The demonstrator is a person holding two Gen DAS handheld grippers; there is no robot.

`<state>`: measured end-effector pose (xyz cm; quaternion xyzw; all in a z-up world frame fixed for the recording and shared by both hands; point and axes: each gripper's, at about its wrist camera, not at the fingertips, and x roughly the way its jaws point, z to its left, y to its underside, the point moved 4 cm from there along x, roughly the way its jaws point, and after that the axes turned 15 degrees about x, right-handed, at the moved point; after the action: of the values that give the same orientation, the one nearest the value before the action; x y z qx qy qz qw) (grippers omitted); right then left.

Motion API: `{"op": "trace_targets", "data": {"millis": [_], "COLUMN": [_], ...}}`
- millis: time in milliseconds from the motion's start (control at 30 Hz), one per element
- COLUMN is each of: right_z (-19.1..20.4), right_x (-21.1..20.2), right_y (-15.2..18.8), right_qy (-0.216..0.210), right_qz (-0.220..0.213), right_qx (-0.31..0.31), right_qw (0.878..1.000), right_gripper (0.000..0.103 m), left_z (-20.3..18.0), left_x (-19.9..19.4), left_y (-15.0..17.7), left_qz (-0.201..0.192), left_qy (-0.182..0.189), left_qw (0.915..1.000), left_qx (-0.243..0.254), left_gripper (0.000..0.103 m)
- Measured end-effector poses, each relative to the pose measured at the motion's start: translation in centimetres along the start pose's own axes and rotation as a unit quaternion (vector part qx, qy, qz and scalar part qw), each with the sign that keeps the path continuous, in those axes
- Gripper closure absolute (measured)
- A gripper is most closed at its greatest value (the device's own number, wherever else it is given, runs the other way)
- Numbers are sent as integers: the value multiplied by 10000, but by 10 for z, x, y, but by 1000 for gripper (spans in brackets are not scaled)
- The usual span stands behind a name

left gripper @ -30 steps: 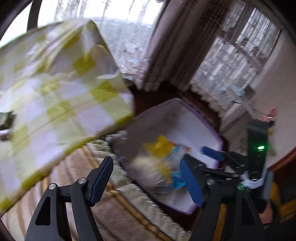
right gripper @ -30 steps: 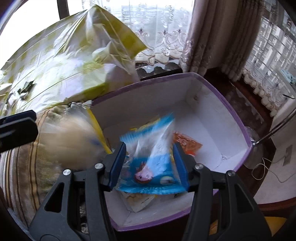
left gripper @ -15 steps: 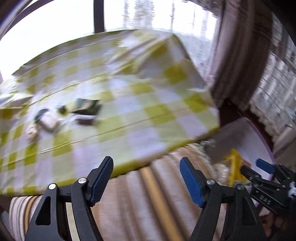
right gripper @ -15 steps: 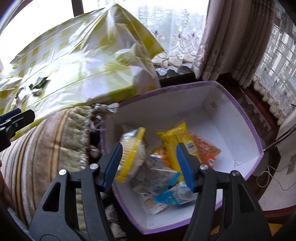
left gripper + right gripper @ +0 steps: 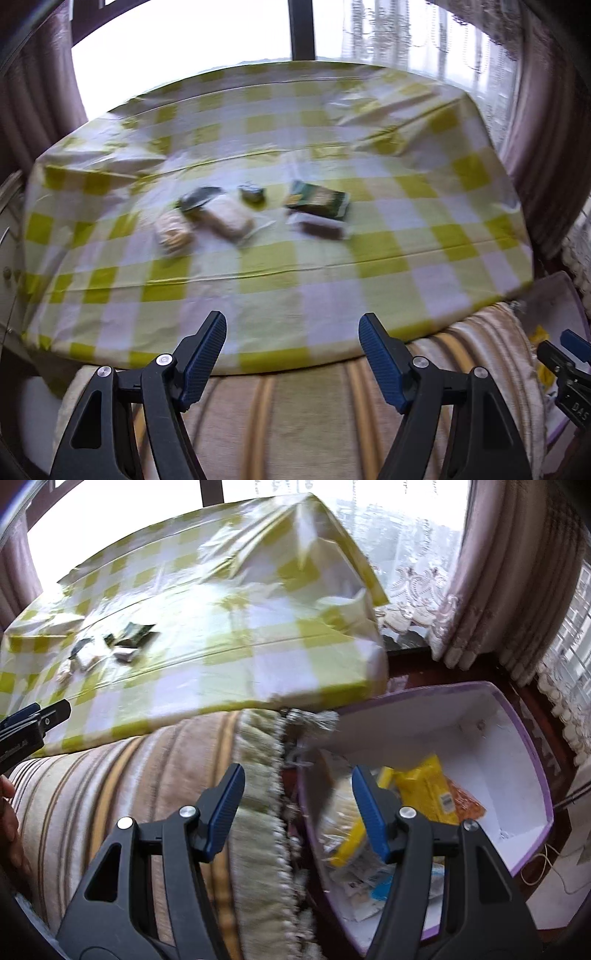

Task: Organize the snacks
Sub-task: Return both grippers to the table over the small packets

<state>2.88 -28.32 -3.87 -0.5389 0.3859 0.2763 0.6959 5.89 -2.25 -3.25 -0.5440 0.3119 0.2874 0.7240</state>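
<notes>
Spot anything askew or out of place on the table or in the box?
The tablecloth is rumpled and bunched at its far right corner. Several snack packets lie scattered mid-table, not yet in the box, where other packets sit in a loose heap. Nothing looks spilled or damaged.

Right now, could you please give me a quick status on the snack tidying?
Left gripper open, empty. Right gripper open, empty. Several packets in white purple-rimmed box. Five-odd snack packets left on yellow-checked tablecloth; nothing in the way.
</notes>
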Motion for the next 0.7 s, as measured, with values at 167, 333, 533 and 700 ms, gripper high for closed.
{"op": "trace_targets", "data": {"millis": [167, 333, 533, 700], "right_z": [15, 31, 53, 73], "right_x": [2, 4, 8, 13], "right_y": [-1, -3, -5, -7], "right_qy": [-119, -234, -379, -508], "right_qz": [13, 17, 16, 36], "right_qx": [-109, -196, -328, -446], "right_qw": [9999, 9995, 9987, 9977], "right_gripper": [39, 39, 39, 39], "left_z": [18, 30, 41, 50], "left_x": [1, 4, 9, 16], "left_y": [7, 10, 13, 15], "left_qz": [75, 158, 248, 354], "left_qy": [-206, -309, -394, -448], "left_qw": [9997, 9992, 9986, 9978], "left_qx": [-113, -208, -270, -335], "left_gripper": [28, 28, 28, 28]}}
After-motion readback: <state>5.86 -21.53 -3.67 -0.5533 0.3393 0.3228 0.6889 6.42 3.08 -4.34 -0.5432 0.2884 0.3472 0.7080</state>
